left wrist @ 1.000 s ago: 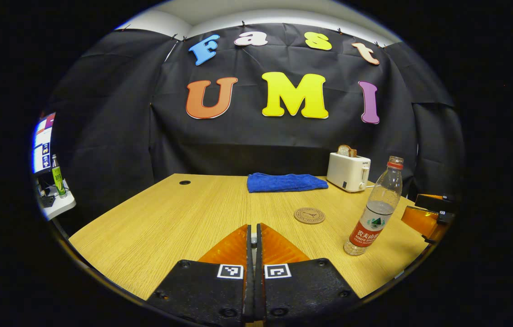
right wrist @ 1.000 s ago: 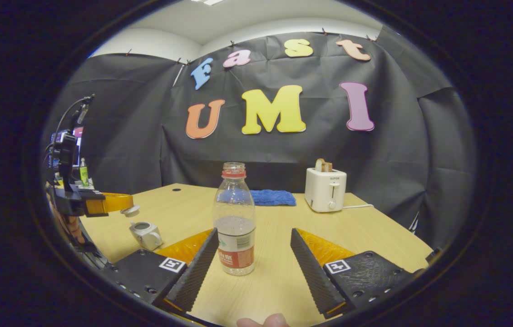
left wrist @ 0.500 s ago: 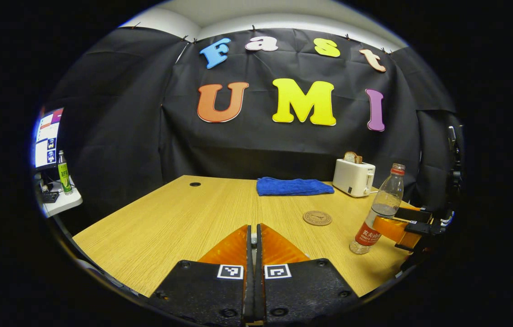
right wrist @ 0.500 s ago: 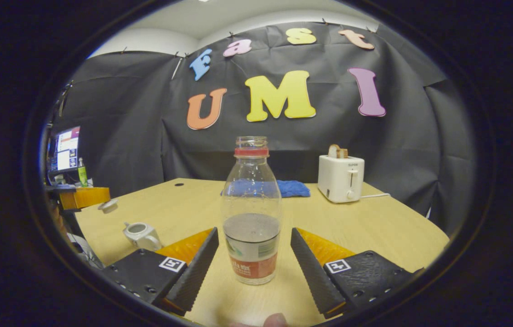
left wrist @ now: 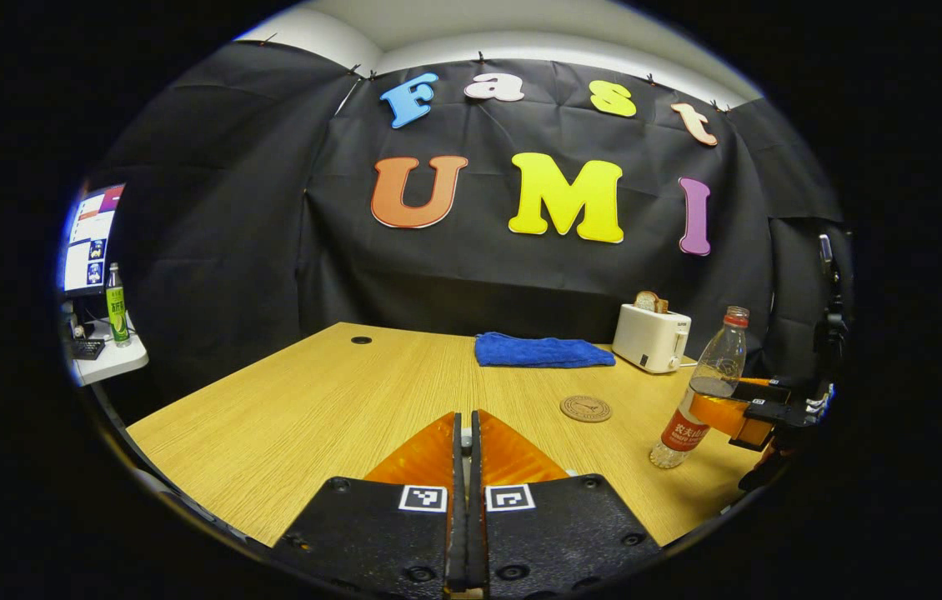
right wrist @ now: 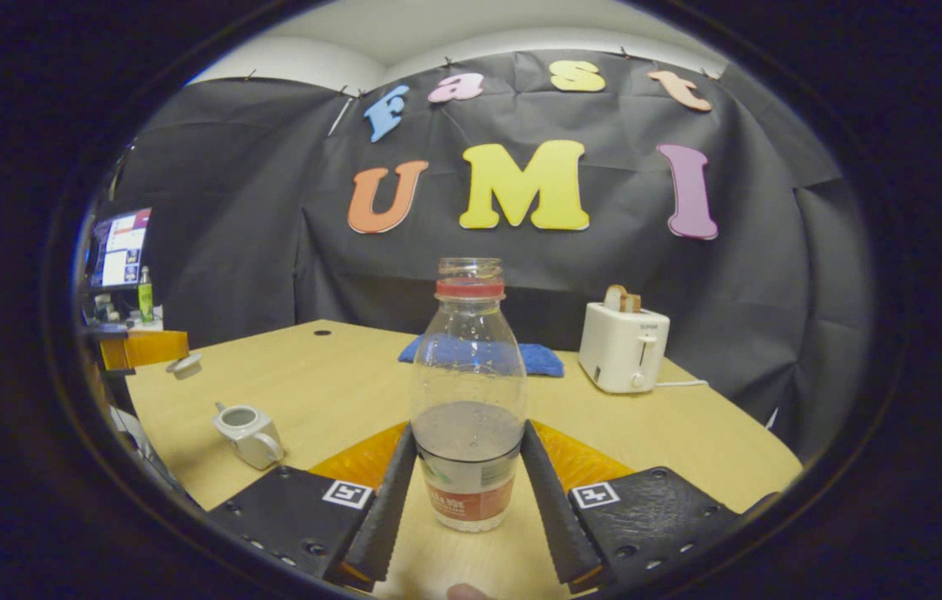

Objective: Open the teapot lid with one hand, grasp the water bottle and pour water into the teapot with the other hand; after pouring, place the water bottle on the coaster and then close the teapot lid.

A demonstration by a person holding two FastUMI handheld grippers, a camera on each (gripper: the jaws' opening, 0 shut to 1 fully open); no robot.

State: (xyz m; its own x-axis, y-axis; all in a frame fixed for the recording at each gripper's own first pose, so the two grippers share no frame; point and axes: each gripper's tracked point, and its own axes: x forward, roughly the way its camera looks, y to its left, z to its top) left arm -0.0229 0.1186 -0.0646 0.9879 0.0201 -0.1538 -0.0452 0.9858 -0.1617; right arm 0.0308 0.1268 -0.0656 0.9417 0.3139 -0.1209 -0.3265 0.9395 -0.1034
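Observation:
A clear, uncapped water bottle (right wrist: 468, 400), partly full and red-labelled, stands upright on the wooden table (right wrist: 338, 392). My right gripper (right wrist: 468, 433) is shut on its lower body, a finger pressing each side. The small pale teapot (right wrist: 248, 432) sits open at the left. Above and behind it my left gripper (right wrist: 142, 348) holds the teapot lid (right wrist: 185, 365) in the air. In the left gripper view my left gripper (left wrist: 464, 417) is shut. To its right are the round brown coaster (left wrist: 585, 408), the bottle (left wrist: 709, 387) and the right gripper (left wrist: 742, 410).
A white toaster (right wrist: 623, 350) with bread in it and a folded blue cloth (right wrist: 542, 358) sit at the table's far side. Off the table's left edge is a side shelf with a monitor (right wrist: 117, 254) and a green bottle (right wrist: 145, 296).
My right gripper moved in around the bottle and its fingers closed on it. The left gripper, still holding the lid, drifted slightly away from the bottle.

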